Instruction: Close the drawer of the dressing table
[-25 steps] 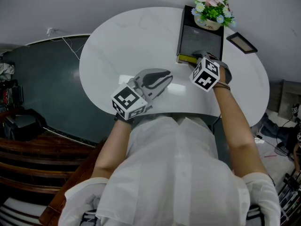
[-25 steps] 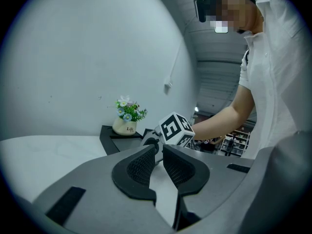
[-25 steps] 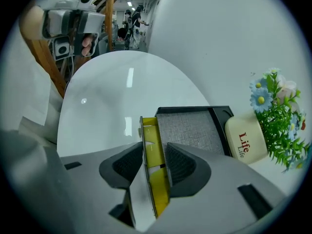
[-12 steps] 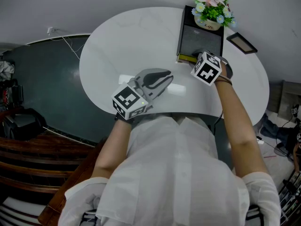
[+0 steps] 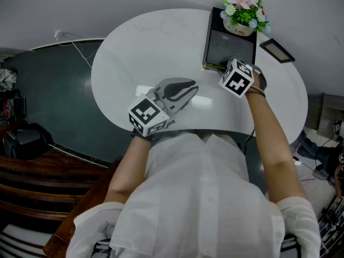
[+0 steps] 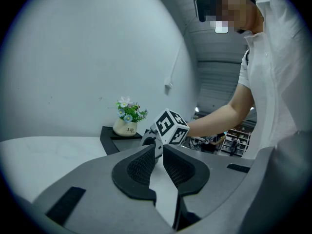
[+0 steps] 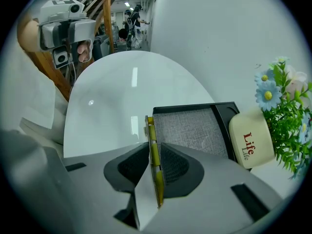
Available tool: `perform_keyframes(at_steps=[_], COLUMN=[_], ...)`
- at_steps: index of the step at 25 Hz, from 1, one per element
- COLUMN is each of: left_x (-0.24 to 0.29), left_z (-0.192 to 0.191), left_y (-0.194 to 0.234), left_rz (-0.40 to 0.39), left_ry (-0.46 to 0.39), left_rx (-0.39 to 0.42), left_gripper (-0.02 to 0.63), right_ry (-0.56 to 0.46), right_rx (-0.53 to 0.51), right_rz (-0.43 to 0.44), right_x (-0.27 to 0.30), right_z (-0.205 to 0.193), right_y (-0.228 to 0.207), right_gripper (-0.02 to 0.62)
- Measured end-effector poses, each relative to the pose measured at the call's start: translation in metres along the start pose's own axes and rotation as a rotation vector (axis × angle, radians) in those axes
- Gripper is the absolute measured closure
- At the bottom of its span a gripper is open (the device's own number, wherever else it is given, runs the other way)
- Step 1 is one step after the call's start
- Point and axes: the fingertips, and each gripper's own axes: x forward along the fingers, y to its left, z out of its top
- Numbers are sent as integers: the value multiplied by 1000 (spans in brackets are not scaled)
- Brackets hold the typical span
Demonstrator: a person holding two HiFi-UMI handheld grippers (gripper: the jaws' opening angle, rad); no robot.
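A black dressing-table box [image 5: 231,44] stands at the back right of the white round table [image 5: 145,47]. Its drawer stands pulled out, showing a grey lining [image 7: 187,126] and a yellow front [image 7: 155,155]. My right gripper [image 5: 226,65] points steeply down at that front edge. In the right gripper view its jaws [image 7: 155,150] are closing, with the yellow front between the pads and touching both. My left gripper [image 5: 188,87] hovers level over the table's near middle, shut [image 6: 159,150] on nothing.
A cream pot of flowers [image 5: 240,15] sits on the back of the box. A small dark framed object [image 5: 277,48] lies to its right. The table's front edge is right against the person's body. Dark floor and a cable lie to the left.
The right gripper tipped slightly further over the drawer front and its jaws came together on it. The left gripper stayed where it was.
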Motion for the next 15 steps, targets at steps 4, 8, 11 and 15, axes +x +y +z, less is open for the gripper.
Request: perform_keyframes(at_steps=[4,8,11,15], left_x=[1,0,0,-1], left_z=[2,3,1,1], left_y=[0,0,0,1], left_rz=[-5,-5,0,3], left_ry=[-3,-1,0,0], left_rx=[4,5,3,3], left_gripper=[555,555,555,555], right_ry=[2,7,10,9], right_rx=[-4,-13,-16,-16], right_rz=[-9,-25,-25,-31], right_x=[0,-1,0,1], right_z=[1,2,1,1], right_y=[-1,-2,-2,-3], right_gripper=[541,570,571,571])
